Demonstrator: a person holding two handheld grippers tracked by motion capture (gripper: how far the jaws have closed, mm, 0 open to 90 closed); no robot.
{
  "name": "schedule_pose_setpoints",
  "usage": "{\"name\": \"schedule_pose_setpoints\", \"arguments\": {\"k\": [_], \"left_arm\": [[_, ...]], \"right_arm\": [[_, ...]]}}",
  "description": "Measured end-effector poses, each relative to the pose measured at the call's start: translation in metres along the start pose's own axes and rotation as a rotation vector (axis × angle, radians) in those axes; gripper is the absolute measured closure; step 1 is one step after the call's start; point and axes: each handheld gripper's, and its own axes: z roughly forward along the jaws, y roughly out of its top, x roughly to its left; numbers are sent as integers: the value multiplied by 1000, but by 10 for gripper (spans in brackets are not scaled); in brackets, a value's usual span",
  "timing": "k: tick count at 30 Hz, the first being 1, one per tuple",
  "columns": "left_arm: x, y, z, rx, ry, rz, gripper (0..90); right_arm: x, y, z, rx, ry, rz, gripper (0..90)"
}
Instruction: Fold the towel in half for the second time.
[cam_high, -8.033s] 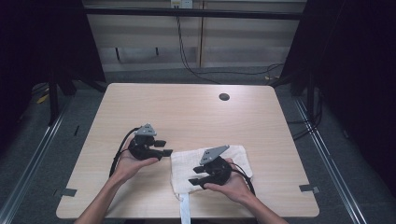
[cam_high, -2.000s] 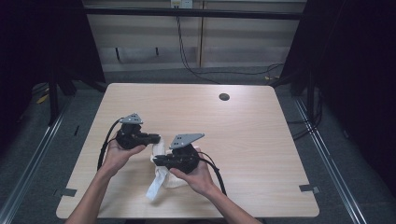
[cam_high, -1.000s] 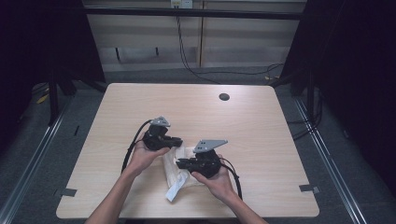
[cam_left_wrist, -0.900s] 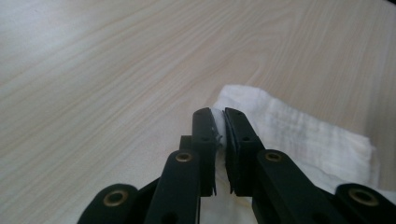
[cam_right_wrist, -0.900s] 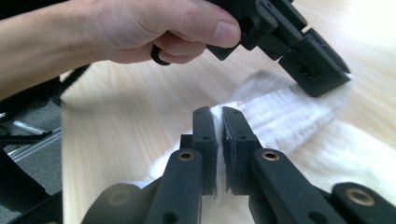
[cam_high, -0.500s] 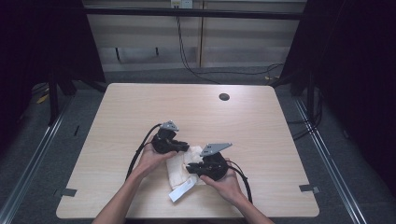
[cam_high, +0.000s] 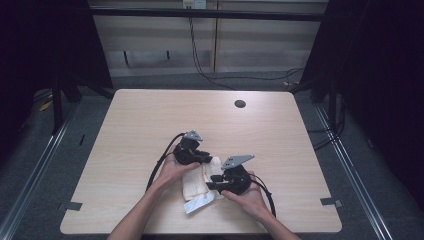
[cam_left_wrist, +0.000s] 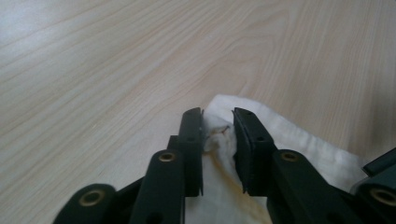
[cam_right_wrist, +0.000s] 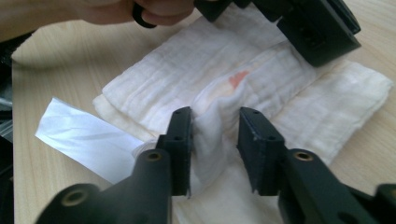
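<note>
A white folded cloth (cam_high: 196, 181) lies on the wooden table (cam_high: 150, 120) between both hands, with a shiny white label (cam_high: 199, 204) sticking out at its near edge. My left gripper (cam_high: 212, 160) sits at the cloth's far edge. In the left gripper view a raised fold of cloth (cam_left_wrist: 303, 149) stands between the jaws of this gripper (cam_left_wrist: 218, 135), which have just been opening and show a gap. My right gripper (cam_high: 210, 185) is at the cloth's right side. Its jaws (cam_right_wrist: 215, 140) have also just been opening around a ridge of cloth (cam_right_wrist: 163, 88) near an orange stain (cam_right_wrist: 238, 78).
A round dark hole (cam_high: 240, 104) is in the table's far right part. Black cables trail from both grippers toward the near edge. The left gripper's body (cam_right_wrist: 317, 28) and a hand (cam_right_wrist: 140, 9) are close ahead in the right gripper view.
Both hands have moved right and sunk toward the table. The cloth, stretched between the grippers before, now lies folded on the table, and both pairs of jaws have loosened from it.
</note>
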Motion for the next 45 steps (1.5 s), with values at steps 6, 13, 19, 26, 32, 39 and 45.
{"name": "schedule_pose_setpoints", "arguments": {"k": [6,13,19,26,32,39,45], "left_arm": [[-7,7,6,-9,1,19,634],[-18,16,0,-45,-12,52,457],[-21,18,-12,-59,-12,58,410],[-21,10,-35,-52,-12,12,412],[-27,2,-58,-61,16,21,388],[-26,-17,-92,-73,79,5,357],[-25,-41,-121,-104,197,9,366]], "right_arm": [[-5,-3,-6,32,-21,26,510],[-20,-11,-19,17,-22,73,454],[-25,-15,-27,26,-32,73,455],[-39,-19,-45,-6,-53,100,438],[-44,-23,-58,-18,-65,98,456],[-48,-22,-84,-85,-100,96,459],[-53,-25,-104,-116,-140,106,435]]}}
